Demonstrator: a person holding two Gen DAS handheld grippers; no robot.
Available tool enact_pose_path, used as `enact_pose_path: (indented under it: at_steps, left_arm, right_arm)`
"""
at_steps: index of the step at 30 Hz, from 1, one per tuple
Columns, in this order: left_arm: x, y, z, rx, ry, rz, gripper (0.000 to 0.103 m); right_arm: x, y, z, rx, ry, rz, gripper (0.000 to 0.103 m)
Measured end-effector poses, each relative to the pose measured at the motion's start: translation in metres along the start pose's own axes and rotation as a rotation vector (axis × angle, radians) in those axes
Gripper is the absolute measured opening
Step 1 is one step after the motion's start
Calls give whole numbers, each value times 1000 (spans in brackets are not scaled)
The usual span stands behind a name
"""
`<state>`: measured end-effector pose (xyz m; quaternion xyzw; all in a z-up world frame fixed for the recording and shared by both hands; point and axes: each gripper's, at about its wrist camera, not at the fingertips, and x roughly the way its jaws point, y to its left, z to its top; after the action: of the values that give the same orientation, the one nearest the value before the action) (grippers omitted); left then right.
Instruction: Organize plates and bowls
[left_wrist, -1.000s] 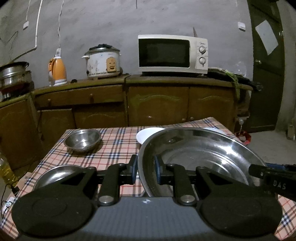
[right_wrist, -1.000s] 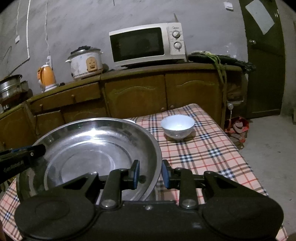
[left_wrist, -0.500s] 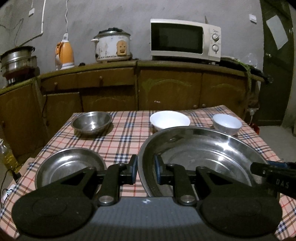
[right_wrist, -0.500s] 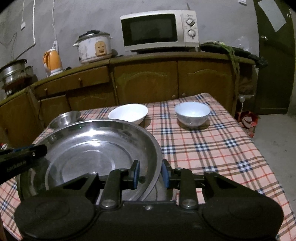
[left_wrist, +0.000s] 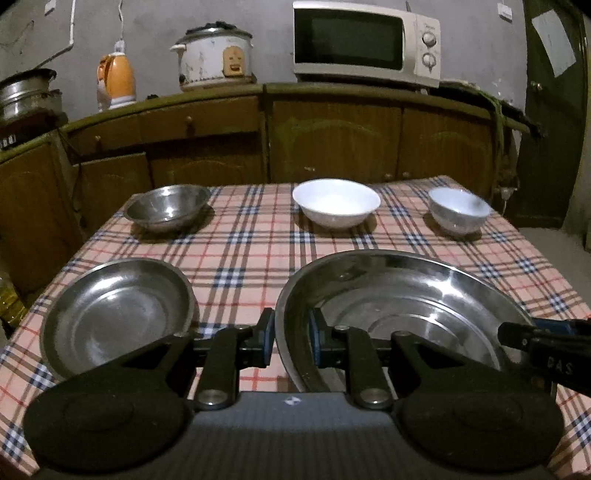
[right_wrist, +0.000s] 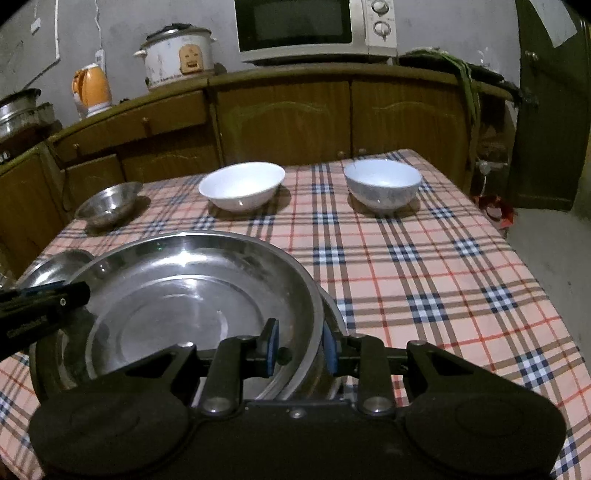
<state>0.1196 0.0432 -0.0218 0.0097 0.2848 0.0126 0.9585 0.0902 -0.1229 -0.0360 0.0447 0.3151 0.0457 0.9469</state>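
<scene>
A large steel plate is held over the checked table by both grippers. My left gripper is shut on its left rim. My right gripper is shut on its right rim. A smaller steel plate lies at the near left; its edge shows in the right wrist view. A small steel bowl, a wide white bowl and a small white bowl stand in a row at the far side.
The checked tablecloth covers the table. Wooden cabinets stand behind it with a microwave, a rice cooker and an orange kettle. A dark door is at the right.
Both grippers have lowered the large plate towards the table, tilting the views down. More of the table and all the bowls have come into view.
</scene>
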Motion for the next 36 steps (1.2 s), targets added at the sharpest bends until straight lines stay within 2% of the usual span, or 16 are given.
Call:
enact_pose_path:
  at_steps: [19,27,36]
  left_arm:
    - [37,-4,-21,37,65,7,20]
    - [43,-6,-22,32,69,1,22]
    - [43,-4,-24,15,77,-22,30]
  right_arm:
    - [39,-2,-9,-30,34,-30,33]
    - [45,-2,-7,-43,32,-39,33]
    - [43,-2,-7,-49,36,-48,40]
